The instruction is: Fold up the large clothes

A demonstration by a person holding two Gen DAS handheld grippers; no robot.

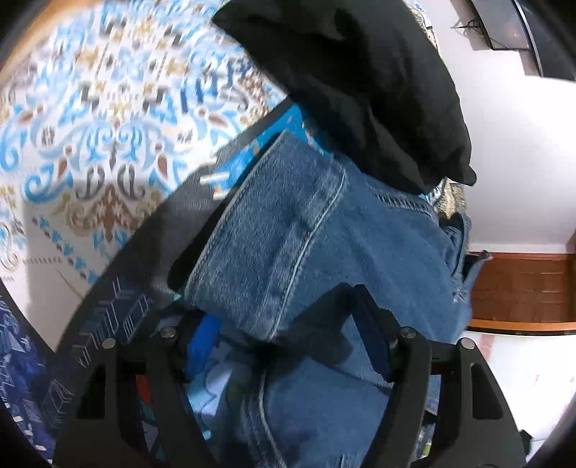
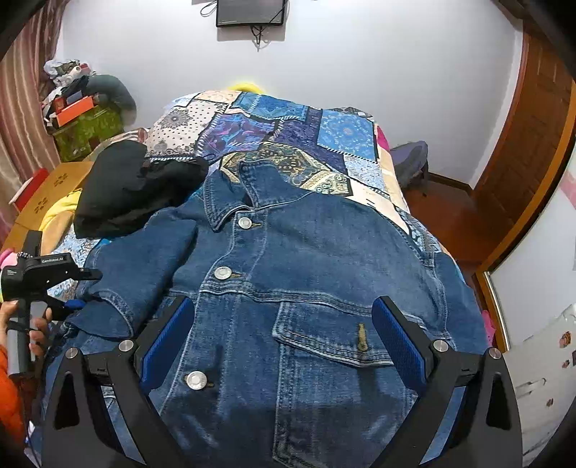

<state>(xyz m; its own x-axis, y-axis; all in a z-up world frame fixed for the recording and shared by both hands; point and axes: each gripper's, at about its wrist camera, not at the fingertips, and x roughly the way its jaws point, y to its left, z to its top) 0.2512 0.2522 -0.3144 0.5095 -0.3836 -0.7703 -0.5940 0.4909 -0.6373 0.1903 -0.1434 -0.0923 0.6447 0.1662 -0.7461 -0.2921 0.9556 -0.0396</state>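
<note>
A denim jacket (image 2: pixel 288 288) lies front up and buttoned on the bed (image 2: pixel 280 133), filling the middle of the right wrist view. The right tool (image 2: pixel 284 342) hovers over its chest pocket, fingers spread wide and empty. At lower left the left tool (image 1: pixel 288 345) straddles the folded sleeve (image 1: pixel 288 234); whether it pinches the cloth I cannot tell. A black garment (image 2: pixel 129 187) sits upper left.

I face a plain white wall (image 2: pixel 360 64) with a dark flat screen (image 2: pixel 251 12) mounted high. A wooden door (image 2: pixel 532 154) stands at right, striped pinkish curtains (image 2: pixel 21 108) at far left, and a patchwork-quilted bed (image 2: pixel 288 133) between them.
</note>
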